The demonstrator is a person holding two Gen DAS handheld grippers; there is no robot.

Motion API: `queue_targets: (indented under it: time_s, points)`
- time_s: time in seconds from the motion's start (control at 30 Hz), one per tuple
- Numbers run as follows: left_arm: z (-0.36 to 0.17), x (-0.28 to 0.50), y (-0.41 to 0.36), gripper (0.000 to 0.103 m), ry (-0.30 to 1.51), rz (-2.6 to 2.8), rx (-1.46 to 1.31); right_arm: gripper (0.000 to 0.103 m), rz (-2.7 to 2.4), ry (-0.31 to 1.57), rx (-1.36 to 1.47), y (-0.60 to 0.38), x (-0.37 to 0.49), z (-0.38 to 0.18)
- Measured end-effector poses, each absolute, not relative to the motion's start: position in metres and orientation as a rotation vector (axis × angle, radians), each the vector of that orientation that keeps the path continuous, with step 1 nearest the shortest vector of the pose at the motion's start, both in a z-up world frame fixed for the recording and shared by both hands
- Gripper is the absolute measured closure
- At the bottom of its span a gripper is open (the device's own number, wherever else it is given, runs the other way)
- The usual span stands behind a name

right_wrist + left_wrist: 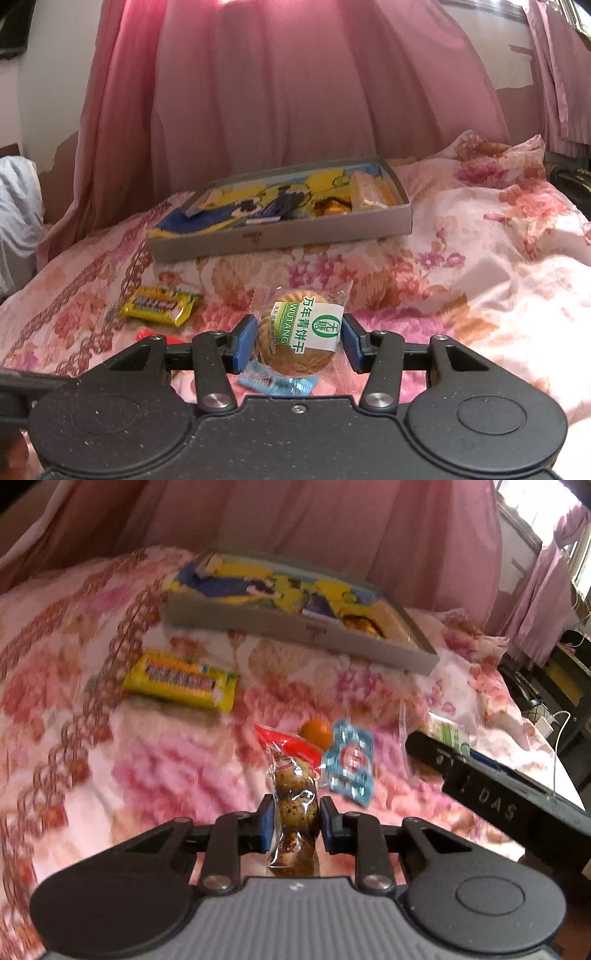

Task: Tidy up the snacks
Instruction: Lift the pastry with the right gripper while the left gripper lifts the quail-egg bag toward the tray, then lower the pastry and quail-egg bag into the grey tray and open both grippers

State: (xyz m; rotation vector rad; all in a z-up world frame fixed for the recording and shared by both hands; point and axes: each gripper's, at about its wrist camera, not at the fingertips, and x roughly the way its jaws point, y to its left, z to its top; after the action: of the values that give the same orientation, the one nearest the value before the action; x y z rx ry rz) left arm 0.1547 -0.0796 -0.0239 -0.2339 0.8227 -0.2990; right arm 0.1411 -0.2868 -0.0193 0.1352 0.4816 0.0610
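My left gripper point(297, 823) is shut on a clear packet of speckled quail eggs point(295, 794) with a red top, held just above the floral bedspread. My right gripper point(299, 343) is shut on a round biscuit point(295, 339) in a clear wrapper with a green and white label. The right gripper's black body point(498, 790) shows at the right of the left wrist view. A shallow grey box point(295, 631) point(280, 236) with several yellow and blue snacks inside lies further back on the bed.
Loose on the bedspread lie a yellow candy packet point(181, 681) point(159, 304), a small orange point(316, 731) and a light blue packet point(351, 764) point(277, 382). Pink curtains hang behind the bed. Shelves and cables stand past the right edge point(554, 686).
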Motion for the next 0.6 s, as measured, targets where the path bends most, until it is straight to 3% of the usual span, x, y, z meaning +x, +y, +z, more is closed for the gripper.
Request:
queue_targets:
  time_s: [0.6]
  points:
    - [0.043,0.269,-0.087,0.076,0.609,-0.259,-0.222,0.052,0.05,0.296,0.195,-0.304,0.211,-0.008]
